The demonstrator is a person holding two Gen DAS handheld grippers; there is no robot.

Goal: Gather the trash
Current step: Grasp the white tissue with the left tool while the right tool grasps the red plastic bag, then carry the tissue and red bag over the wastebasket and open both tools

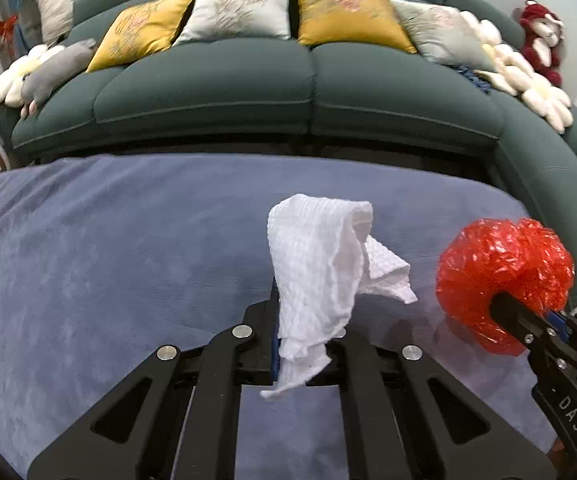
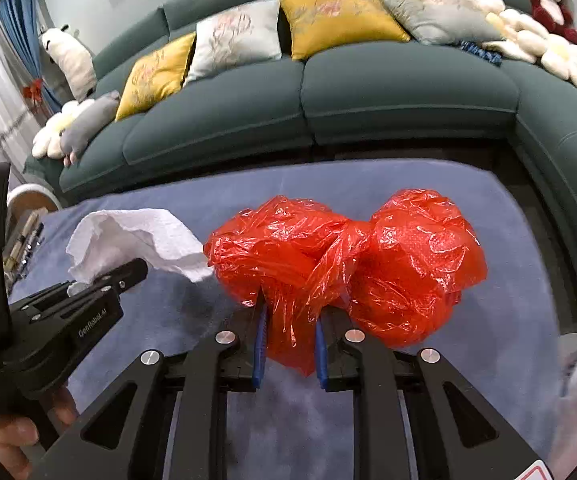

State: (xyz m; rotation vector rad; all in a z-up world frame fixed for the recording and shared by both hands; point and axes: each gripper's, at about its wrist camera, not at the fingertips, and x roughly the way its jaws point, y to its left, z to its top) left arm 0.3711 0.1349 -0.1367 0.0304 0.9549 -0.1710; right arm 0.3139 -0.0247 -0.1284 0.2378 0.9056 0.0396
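Green upholstery fills the back of both views: the big curved sofa [image 1: 208, 92] with its yellow and pale cushions [image 1: 340, 12], and everything here sits in front of it. Just in front of the sofa spreads the blue-grey cloth of the bench [image 1: 108, 248]. Over that cloth, on the sofa's right-hand side, there's the crumpled red plastic bag [image 2: 348, 264], and the right gripper [image 2: 288, 344] has its jaws clamped on the bag's twisted middle. Beside the bag, further towards the sofa's left end, a white paper towel [image 1: 320, 272] stands up and drapes, pinched at its lower part by the jaws of the left gripper [image 1: 308, 344], closed tight on the paper.
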